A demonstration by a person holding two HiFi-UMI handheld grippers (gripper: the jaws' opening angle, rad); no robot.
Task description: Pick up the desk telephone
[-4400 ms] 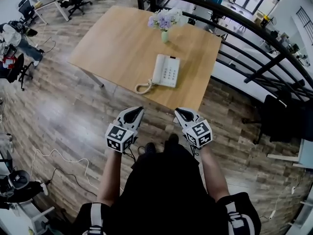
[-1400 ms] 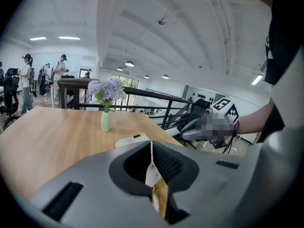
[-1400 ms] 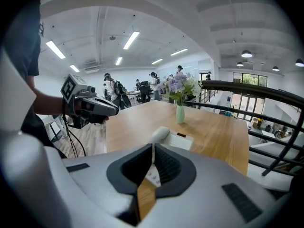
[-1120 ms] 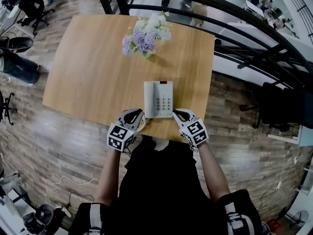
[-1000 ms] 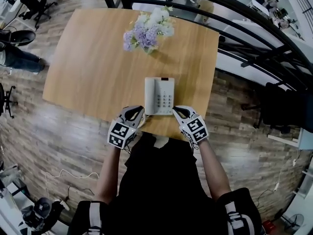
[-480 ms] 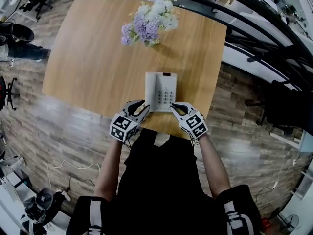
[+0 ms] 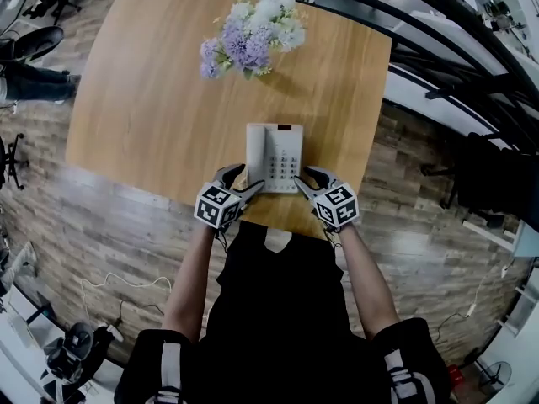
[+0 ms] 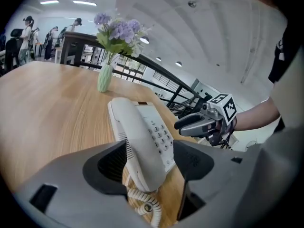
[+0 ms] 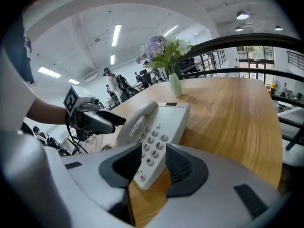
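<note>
A white desk telephone (image 7: 274, 156) lies on the wooden table (image 7: 143, 99) near its front edge, handset on the left, keypad on the right. My left gripper (image 7: 242, 183) is at the phone's near left corner. Its jaws have just been opening, and the handset's near end (image 8: 142, 151) sits between them with the coiled cord (image 8: 145, 204) below. My right gripper (image 7: 305, 180) is at the near right corner. It has also just been opening, and the keypad corner (image 9: 149, 163) lies between its pads. Both stand open around the phone, pointing downward.
A green vase of purple and white flowers (image 7: 250, 39) stands behind the phone, toward the table's far edge. A black railing (image 7: 438, 66) runs past the table's far right side. Office chairs (image 7: 34, 45) and a floor cable (image 7: 109, 289) lie to the left.
Both grippers have sunk from just above the table's front edge down to the phone's near corners, and their jaws have gone from shut to open around it. The phone has not moved.
</note>
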